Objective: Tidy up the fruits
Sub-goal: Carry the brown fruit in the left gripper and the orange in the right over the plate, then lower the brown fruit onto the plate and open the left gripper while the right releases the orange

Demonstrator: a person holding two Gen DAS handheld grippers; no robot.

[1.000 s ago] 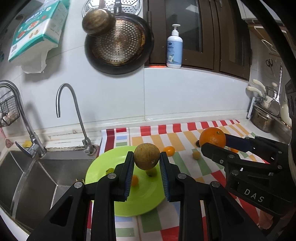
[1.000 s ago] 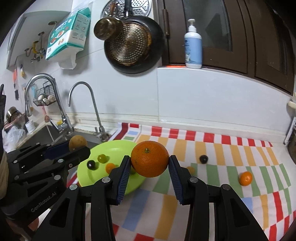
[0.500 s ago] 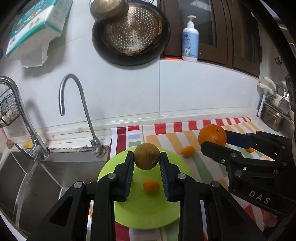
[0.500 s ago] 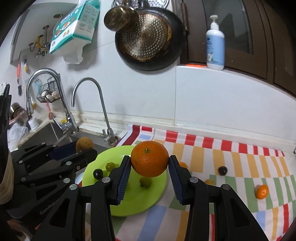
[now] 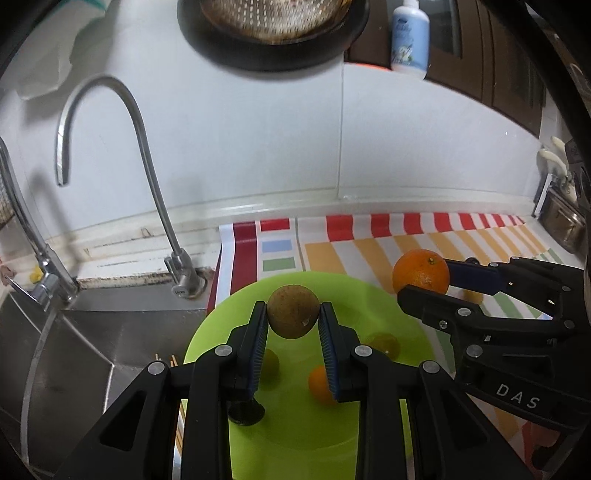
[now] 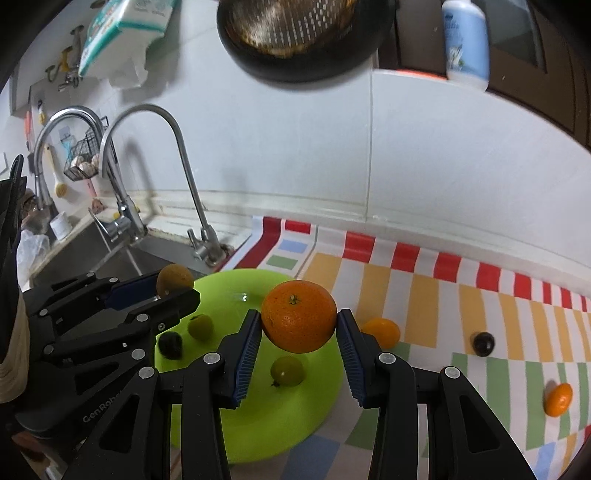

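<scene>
My left gripper (image 5: 292, 321) is shut on a round brown fruit (image 5: 292, 311) and holds it above the lime green plate (image 5: 354, 299). My right gripper (image 6: 299, 332) is shut on a large orange (image 6: 299, 321), also above the plate (image 6: 258, 413); it shows in the left wrist view (image 5: 421, 271) at the plate's right edge. On the plate lie two green fruits (image 6: 287, 371), a dark one (image 6: 170, 344) and a small orange one (image 5: 317, 384). On the striped mat (image 6: 461, 295) lie two small orange fruits (image 6: 382, 332) (image 6: 558, 398) and a dark fruit (image 6: 484, 343).
A steel sink (image 5: 81, 350) with two taps (image 5: 147, 177) lies left of the plate. A dark pan (image 6: 295, 37) and a soap bottle (image 6: 465, 40) are up on the wall. A tissue pack (image 6: 125, 33) hangs at the upper left.
Both grippers moved forward and lower toward the plate, each still holding its fruit. The plate now looms larger under them.
</scene>
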